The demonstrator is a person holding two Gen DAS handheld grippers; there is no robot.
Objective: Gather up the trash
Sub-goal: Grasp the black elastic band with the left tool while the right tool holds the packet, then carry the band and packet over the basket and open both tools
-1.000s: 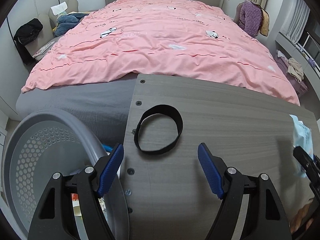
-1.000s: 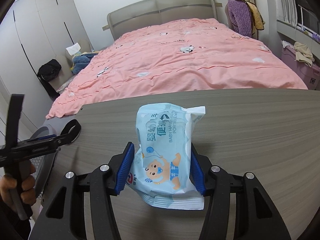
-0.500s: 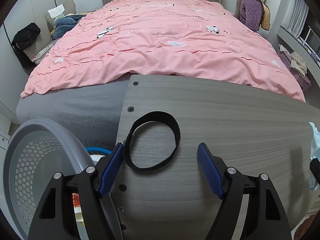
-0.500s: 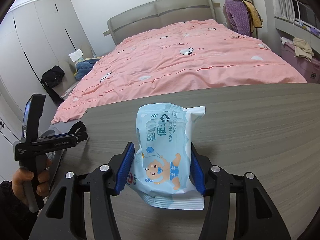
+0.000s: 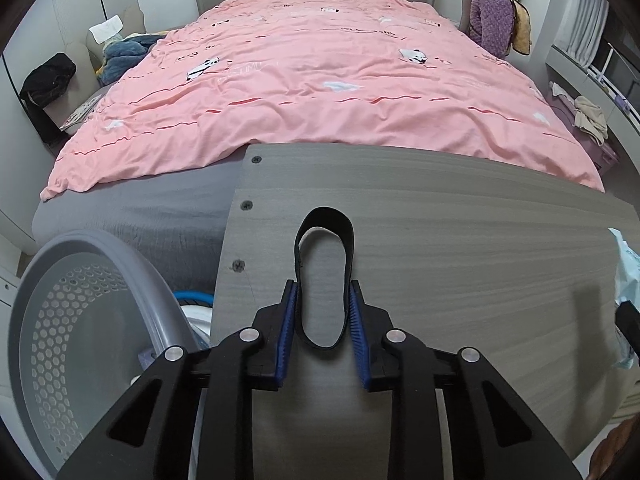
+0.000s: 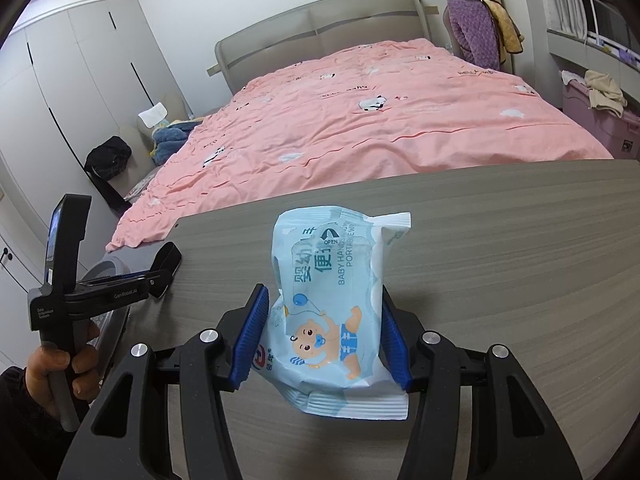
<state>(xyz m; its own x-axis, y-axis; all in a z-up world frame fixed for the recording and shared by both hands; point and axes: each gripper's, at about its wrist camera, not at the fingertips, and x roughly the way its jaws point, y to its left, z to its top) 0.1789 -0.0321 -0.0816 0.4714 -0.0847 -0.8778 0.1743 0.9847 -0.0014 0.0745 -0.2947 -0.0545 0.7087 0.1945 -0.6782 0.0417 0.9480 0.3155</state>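
My left gripper point(image 5: 323, 294) is shut on a black elastic band point(image 5: 347, 240), squeezing the loop into a narrow oval on the grey wooden table point(image 5: 460, 240). In the right wrist view the left gripper point(image 6: 162, 276) with the band point(image 6: 168, 258) shows at the table's left end. My right gripper point(image 6: 323, 300) is shut on a light-blue baby wipes packet point(image 6: 332, 280), held upright just above the table point(image 6: 500, 260). The packet's edge shows at the far right of the left wrist view point(image 5: 626, 272).
A grey perforated plastic basket point(image 5: 60, 320) stands left of and below the table's left edge, also in the right wrist view point(image 6: 112, 272). A bed with a pink duvet point(image 5: 320, 80) lies beyond the table. Screw heads point(image 5: 245, 205) line the table's left edge.
My left gripper moved forward over the black band and closed on it, squashing the round loop narrow. My right gripper keeps the wipes packet and has lifted slightly.
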